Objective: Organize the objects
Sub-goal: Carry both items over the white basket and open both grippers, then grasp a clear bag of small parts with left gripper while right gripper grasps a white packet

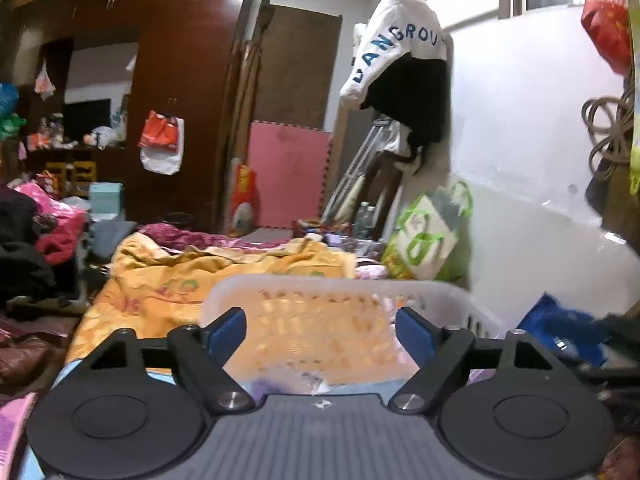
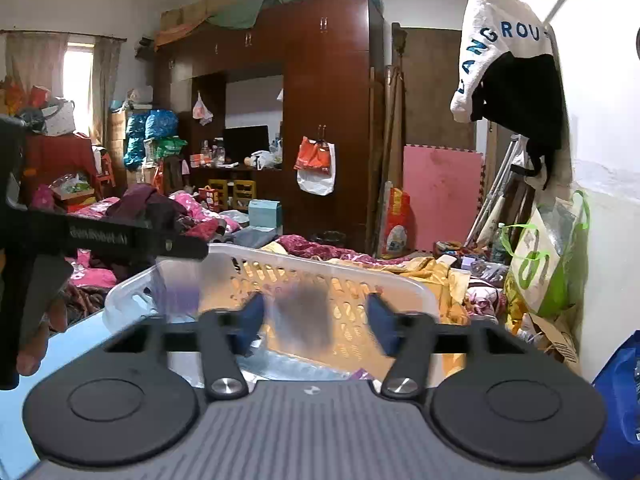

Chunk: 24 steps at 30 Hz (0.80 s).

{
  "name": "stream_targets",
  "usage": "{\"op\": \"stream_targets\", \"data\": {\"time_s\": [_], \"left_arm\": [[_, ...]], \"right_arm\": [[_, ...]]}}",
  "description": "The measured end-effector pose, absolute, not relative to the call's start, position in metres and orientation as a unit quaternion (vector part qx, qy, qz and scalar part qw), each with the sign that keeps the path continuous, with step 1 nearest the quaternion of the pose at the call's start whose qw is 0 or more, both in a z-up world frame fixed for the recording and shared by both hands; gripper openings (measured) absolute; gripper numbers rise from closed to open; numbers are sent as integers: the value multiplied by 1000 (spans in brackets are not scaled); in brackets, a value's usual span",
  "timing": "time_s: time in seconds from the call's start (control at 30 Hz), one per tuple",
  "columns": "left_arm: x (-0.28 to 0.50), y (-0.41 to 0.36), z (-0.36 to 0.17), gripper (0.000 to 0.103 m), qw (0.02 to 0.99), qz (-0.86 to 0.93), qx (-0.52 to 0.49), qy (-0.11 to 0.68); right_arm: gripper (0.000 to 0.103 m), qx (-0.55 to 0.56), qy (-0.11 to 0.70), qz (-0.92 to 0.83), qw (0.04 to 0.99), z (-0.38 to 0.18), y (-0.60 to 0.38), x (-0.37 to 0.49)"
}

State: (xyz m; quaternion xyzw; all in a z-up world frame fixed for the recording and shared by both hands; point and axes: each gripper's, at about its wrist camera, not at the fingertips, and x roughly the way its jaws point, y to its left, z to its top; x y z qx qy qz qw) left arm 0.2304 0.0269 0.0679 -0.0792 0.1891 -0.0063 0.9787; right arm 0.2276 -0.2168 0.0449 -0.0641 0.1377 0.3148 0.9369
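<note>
A white slotted plastic basket (image 1: 332, 282) stands on the bed just ahead of both grippers; it also shows in the right wrist view (image 2: 280, 258). My left gripper (image 1: 322, 330) is open and empty, its blue pads (image 1: 226, 330) held over the basket's near side. My right gripper (image 2: 316, 320) is open and empty, also over the basket. A blurred dark thing (image 2: 306, 316) shows between its fingers; I cannot tell what it is. Packets lie in the basket's bottom (image 2: 288, 366). The left gripper's body (image 2: 100, 236) shows at the left of the right wrist view.
An orange quilt (image 1: 180, 276) covers the bed beyond the basket. Piles of clothes (image 1: 36, 232) lie to the left. A green and white bag (image 1: 432, 236) leans on the white wall to the right. A blue bag (image 1: 560, 332) lies at right. A dark wardrobe (image 2: 324, 112) stands behind.
</note>
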Motion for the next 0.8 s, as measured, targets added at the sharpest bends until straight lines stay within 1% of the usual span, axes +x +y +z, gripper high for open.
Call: {"op": "stream_targets", "data": {"time_s": [0.07,0.13,0.23,0.37,0.43,0.5,0.6,0.67,0.8], "left_arm": [[210,30,67,84,981,-22,-74,175],[181,34,65,84,985,-38,-68,156],[131,39,53,84,990,-35,-50,127],[62,41,11,84,994,-35,-60,87],[36,36,-18,84,994,-31,-48,93],[27,29,-36,84,992,-28,-35,115],[38,25,-38,83,987,-60,-48,140],[40,23,-38,83,987,-63,-53,140],[47,15,-47,83,984,-72,-34,157]], "right_arm": [[68,-64,139,314,937,43,-228,215],[69,-62,139,318,936,39,-245,199],[71,-71,139,315,936,16,-276,172],[72,-46,163,313,935,-30,-320,147],[72,-20,177,319,931,-49,-336,137],[72,-1,187,332,925,-63,-346,128],[71,-13,195,327,925,-71,-341,128],[72,-12,199,327,924,-71,-336,135],[71,-10,214,334,918,-76,-328,148]]}}
